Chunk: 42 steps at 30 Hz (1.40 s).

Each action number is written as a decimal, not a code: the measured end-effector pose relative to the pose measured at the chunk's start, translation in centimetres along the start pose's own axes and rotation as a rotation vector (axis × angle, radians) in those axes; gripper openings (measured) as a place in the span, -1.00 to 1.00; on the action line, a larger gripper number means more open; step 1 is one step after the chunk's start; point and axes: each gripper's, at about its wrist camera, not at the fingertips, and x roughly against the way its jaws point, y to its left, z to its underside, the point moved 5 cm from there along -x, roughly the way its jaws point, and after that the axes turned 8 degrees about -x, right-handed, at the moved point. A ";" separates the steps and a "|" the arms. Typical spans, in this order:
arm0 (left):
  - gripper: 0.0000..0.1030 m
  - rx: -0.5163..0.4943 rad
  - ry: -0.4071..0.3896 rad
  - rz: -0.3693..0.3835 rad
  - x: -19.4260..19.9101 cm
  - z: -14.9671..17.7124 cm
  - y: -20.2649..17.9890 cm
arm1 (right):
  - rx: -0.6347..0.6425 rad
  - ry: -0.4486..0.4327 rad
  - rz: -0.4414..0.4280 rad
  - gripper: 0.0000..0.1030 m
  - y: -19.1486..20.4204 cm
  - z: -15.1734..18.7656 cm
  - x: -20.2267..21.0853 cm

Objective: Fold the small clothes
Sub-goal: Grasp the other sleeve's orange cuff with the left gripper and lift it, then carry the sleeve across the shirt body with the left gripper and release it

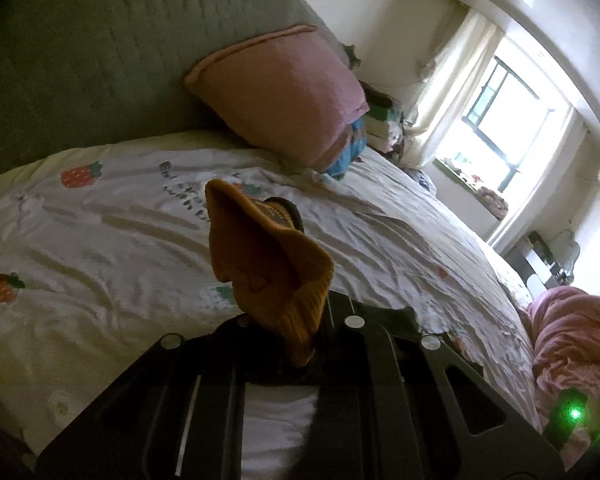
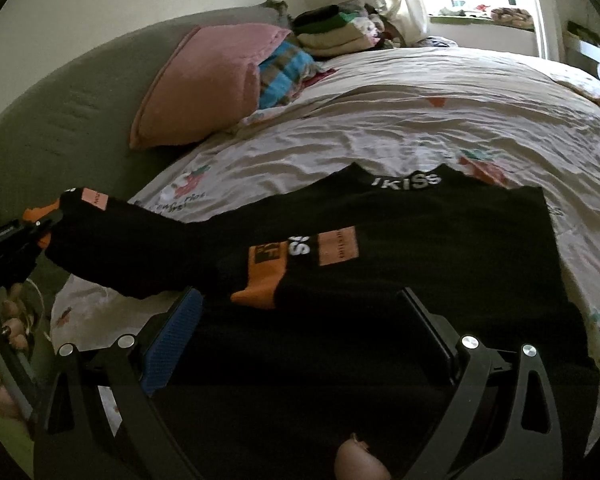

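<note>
The black sweater (image 2: 400, 240) lay on the bed (image 2: 380, 120), one sleeve already crossed over its chest. The other sleeve's orange cuff (image 1: 268, 264) was pinched between the clenched fingers of the left gripper (image 1: 296, 344), lifted off to the side. The right gripper (image 2: 304, 340) hovered spread open, sweater between its fingers.

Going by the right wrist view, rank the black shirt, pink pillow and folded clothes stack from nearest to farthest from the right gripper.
1. black shirt, lying right between and ahead of the right gripper.
2. pink pillow, back left against the headboard.
3. folded clothes stack, farthest, beyond the pillow near the window.
</note>
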 end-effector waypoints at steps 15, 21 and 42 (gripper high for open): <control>-0.92 -0.135 -0.002 0.141 -0.4 -1.8 -10.1 | -0.101 -0.065 0.012 0.87 -5.7 -1.5 3.8; -0.92 -0.179 0.020 0.218 -1.2 -1.7 -14.0 | -0.152 -0.102 0.039 0.87 -8.4 -2.1 5.5; -0.92 -0.275 0.234 0.295 -7.9 6.7 -18.9 | -0.253 -0.149 0.131 0.87 -14.7 -2.3 7.4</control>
